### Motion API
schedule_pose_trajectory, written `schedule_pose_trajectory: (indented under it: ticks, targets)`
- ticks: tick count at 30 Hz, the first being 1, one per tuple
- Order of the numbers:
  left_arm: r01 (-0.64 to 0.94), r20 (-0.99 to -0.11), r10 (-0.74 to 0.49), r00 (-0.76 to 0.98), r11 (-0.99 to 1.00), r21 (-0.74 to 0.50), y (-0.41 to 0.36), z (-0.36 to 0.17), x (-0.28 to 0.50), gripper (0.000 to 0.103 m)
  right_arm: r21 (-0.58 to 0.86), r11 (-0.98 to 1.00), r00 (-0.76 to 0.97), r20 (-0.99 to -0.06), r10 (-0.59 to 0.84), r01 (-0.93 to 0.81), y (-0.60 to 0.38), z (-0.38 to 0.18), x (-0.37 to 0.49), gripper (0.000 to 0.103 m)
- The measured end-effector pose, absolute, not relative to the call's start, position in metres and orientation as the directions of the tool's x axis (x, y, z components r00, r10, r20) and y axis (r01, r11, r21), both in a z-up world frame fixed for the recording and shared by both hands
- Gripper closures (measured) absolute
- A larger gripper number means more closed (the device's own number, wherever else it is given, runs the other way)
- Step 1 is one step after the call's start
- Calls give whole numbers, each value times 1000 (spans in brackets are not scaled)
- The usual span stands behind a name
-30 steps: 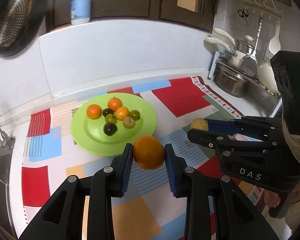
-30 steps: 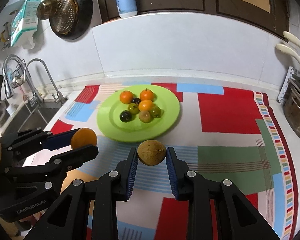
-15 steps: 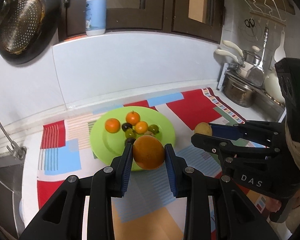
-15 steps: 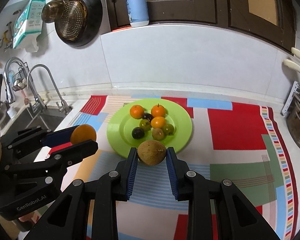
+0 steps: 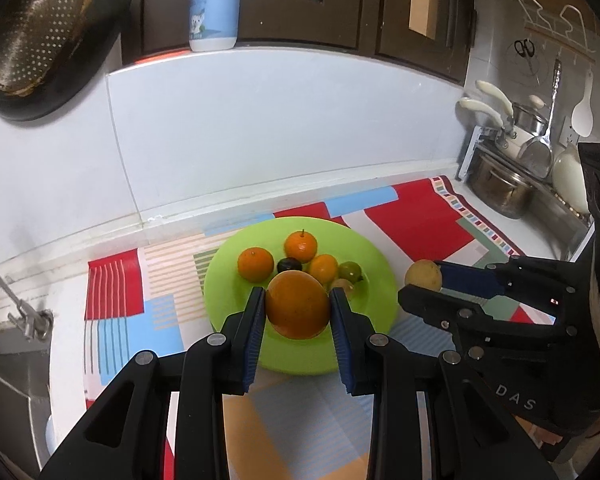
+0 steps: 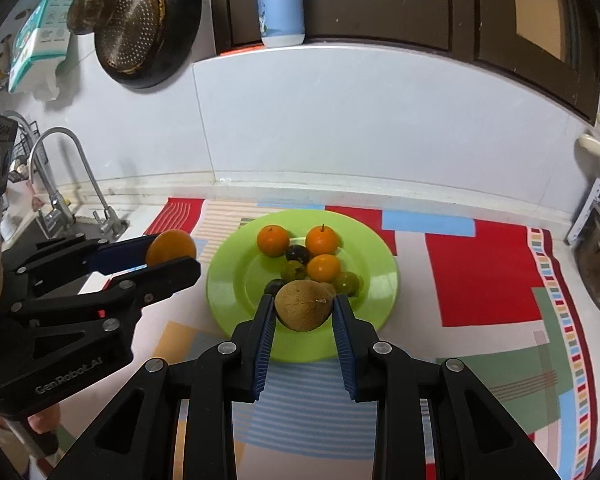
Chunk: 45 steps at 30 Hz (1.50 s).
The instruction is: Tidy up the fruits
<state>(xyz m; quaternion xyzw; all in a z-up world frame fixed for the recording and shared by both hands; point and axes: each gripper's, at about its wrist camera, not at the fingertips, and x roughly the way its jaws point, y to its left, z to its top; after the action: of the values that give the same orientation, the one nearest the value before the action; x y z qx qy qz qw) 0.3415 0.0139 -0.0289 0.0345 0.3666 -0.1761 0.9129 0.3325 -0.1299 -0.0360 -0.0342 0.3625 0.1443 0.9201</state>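
A green plate on the patterned mat holds several small oranges and dark and green fruits. My left gripper is shut on a large orange and holds it above the plate's near rim; it also shows at the left in the right wrist view. My right gripper is shut on a brown, rough-skinned round fruit, held above the plate's near edge; that fruit shows in the left wrist view to the right of the plate.
A colourful mat covers the counter. A sink with a tap lies at the left. Pots and utensils stand at the right. A pan and strainer hang on the wall, and a bottle stands on the ledge.
Both grippers have risen and moved forward toward the plate, each still holding its fruit. The plate now sits right behind the held fruits.
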Motion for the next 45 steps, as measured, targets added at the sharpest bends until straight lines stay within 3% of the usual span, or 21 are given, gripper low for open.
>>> schedule_pose_trajectory:
  ticks: [26,29,32,45]
  targets:
    - [438,-797,-318,514,896,-75,12,-93,423,69,130,971,598,-769,226,-200,-118,-97,398,73]
    - [444,-784,-324,529,893,-69,15,-89,419,57,125,975,607,-766,212,-183,-119,-97,399,69]
    - [424,-783,-283,554,905,-27,18,-81,414,57,126,980,622,-759,193,-151,-123,-94,396,62]
    - [341,-716,-240,656,940,-2,29,-36,346,50,130,983,681,-709,184,-131,-132,-63,342,62]
